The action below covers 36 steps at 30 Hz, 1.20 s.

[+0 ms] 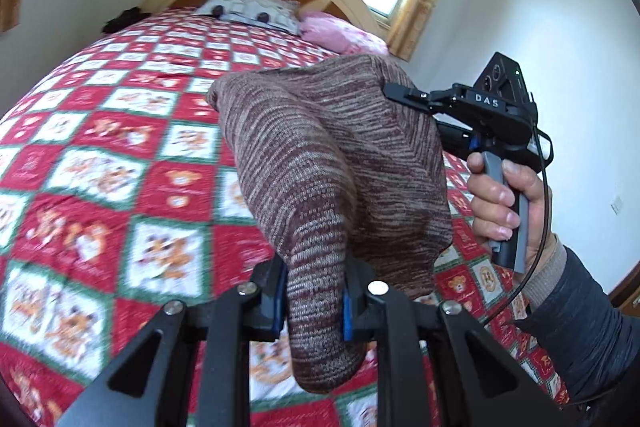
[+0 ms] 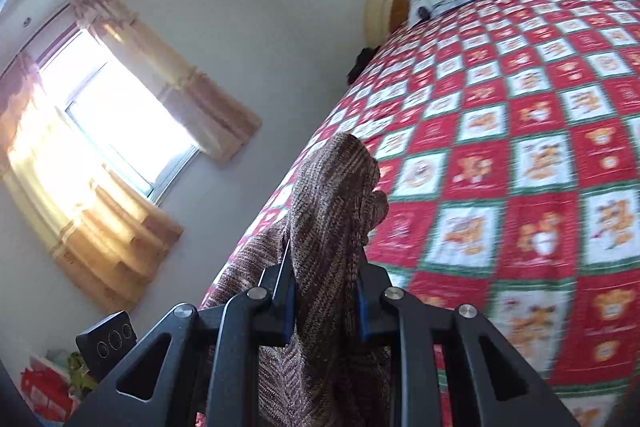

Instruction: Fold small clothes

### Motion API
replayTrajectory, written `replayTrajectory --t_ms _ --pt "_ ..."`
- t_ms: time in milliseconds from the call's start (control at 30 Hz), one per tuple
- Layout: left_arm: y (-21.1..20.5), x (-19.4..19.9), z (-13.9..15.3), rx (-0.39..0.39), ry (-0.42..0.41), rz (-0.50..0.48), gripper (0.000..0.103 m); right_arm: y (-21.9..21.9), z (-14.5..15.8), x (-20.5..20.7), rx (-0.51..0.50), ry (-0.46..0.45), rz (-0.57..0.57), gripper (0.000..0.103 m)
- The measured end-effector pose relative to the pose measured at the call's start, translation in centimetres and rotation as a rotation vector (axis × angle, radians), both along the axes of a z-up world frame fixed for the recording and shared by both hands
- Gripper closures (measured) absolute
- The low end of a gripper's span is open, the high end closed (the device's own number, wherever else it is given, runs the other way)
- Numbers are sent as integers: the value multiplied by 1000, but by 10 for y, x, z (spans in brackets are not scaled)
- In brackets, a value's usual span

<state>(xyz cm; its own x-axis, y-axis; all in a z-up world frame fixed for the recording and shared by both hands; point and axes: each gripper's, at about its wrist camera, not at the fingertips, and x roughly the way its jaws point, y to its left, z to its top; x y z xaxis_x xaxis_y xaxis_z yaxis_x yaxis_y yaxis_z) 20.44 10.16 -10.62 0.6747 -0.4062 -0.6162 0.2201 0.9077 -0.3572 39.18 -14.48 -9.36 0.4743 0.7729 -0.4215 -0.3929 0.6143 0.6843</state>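
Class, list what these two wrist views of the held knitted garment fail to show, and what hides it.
- Knitted garment: its type and full shape, left wrist view; bunched folds hide them.
- Its lower part, right wrist view; cut off by the gripper frame.
- Dark item at the bed's edge, right wrist view; too small.
- Quilt prints: blurred.

My brown-and-cream striped knit garment (image 1: 320, 155) hangs bunched in the air above the bed, off its surface. One gathered fold is pinched at my near end, another corner at the far end, the cloth sagging between them.
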Motion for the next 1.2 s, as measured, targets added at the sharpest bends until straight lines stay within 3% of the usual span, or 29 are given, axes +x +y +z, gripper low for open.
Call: replayTrajectory --t_ms 367,600,700,767,867,967,1067,1133,1200 --pt "66 -27 -28 -4 52 137 82 99 -34 13 -4 68 110 80" --pt "88 -27 -84 -8 165 192 82 146 -93 28 -92 193 147 79" --pt "92 -25 -100 -35 187 197 81 142 -117 33 -139 278 96 70" --pt "92 -25 -101 -40 174 198 79 128 -127 31 -126 325 75 55" --pt "92 -26 -102 -42 171 207 70 104 -125 12 -124 317 82 52" --pt "93 -31 -100 -51 159 215 62 82 -108 -23 -127 233 77 52" --pt "91 -45 -91 -10 116 254 53 75 -95 -68 -80 177 163 52" --pt "92 -48 -85 -4 77 272 36 83 -97 -93 -134 171 192 52" --pt "93 -46 -84 -3 77 285 33 97 -107 -105 -192 186 212 57"
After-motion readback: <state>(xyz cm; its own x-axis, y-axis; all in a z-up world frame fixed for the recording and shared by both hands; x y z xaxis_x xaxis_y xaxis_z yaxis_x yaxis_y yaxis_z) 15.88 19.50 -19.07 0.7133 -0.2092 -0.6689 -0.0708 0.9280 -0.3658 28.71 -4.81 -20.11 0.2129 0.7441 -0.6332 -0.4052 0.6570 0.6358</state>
